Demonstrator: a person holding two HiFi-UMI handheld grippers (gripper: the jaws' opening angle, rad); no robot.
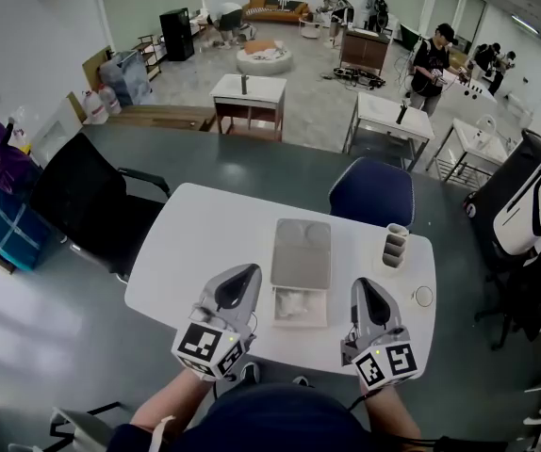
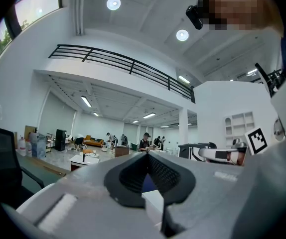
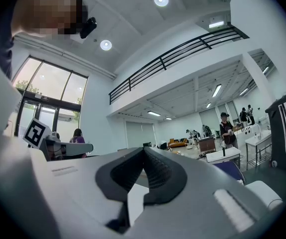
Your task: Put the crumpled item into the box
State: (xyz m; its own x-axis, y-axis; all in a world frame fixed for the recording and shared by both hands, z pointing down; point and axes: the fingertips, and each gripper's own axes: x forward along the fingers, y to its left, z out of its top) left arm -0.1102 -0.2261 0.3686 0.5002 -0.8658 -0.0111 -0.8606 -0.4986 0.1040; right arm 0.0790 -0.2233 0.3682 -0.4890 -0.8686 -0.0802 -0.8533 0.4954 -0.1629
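The crumpled item (image 1: 295,301), a white wad that looks light, soft and easily squashed, is lying inside the small open box (image 1: 300,323) near the table's (image 1: 186,252) front edge. The left gripper (image 1: 244,273) is sitting at the box's 9 o'clock and the right gripper (image 1: 362,287) at its 3 o'clock, both with jaws pressed together on nothing. Should it need moving, a gentle pinch on a raised fold is looking sufficient.

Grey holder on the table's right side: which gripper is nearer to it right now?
Right. The right gripper sits just short of the grey holder, slightly to its left. The left gripper is on the other side of the box, far to the holder's left.
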